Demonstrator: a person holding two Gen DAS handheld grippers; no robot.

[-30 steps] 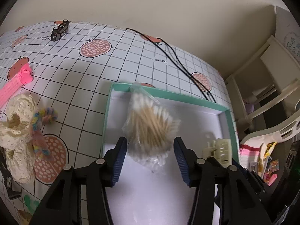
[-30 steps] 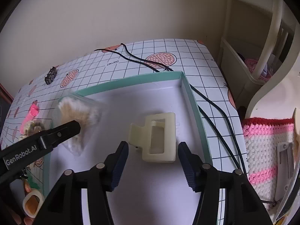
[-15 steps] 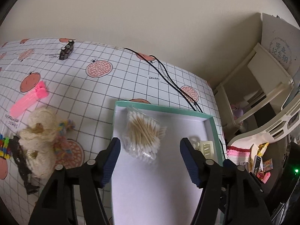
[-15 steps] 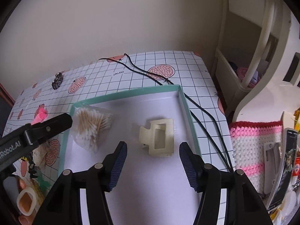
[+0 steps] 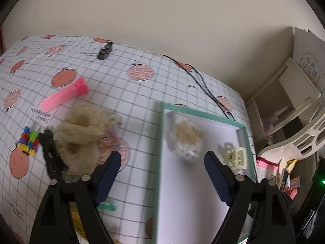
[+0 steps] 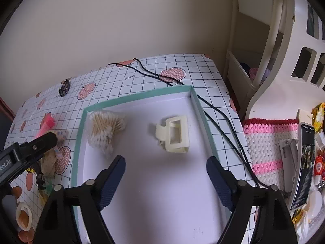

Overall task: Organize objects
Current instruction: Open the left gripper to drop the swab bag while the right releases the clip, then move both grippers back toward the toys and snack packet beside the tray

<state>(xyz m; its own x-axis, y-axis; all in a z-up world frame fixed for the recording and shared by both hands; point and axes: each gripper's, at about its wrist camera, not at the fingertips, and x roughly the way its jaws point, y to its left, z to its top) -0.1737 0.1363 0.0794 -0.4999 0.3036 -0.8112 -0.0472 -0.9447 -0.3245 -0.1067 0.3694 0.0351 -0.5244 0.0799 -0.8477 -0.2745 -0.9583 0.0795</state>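
Two tools in view, both empty, fingers spread wide apart. Right tool (image 6: 165, 178) hangs over the near part of the shallow white tray with a mint-green rim (image 6: 78, 142). Left tool (image 5: 162, 174) straddles the tray's left rim, its left finger over the checked, fruit-printed cloth covering the desk (image 5: 130, 93).

Inside the tray: clear plastic bag of cotton swabs (image 6: 106, 130) in the far-left corner, cream plastic claw hair clip (image 6: 174, 135) right of centre, well apart from the bag. Both rest free on the tray floor.

Outside the tray, on the desk to its left, nearest first: black comb-like clip (image 5: 51, 156), touching a cream knitted scrunchie heap (image 5: 81, 136); multicoloured beaded piece (image 5: 29, 142) just beside the black clip; pink plastic strip (image 5: 65, 94) further back; small dark toy car (image 5: 104, 50) near the wall. Left view is motion-blurred, so fine detail of the heap is uncertain.

Judgement: two items sorted, several left; next pick is probably the scrunchie heap or the black clip, closest to the left tool.

Risks:
- Heap and black clip touch; closing on one may drag the other.
- Soft knit could slip from a shallow pinch.
- Left finger sits near the tray rim; a low sweep could nudge the tray.
- Black cable (image 6: 219, 113) lies against the tray's right edge; a tray shift could snag it.
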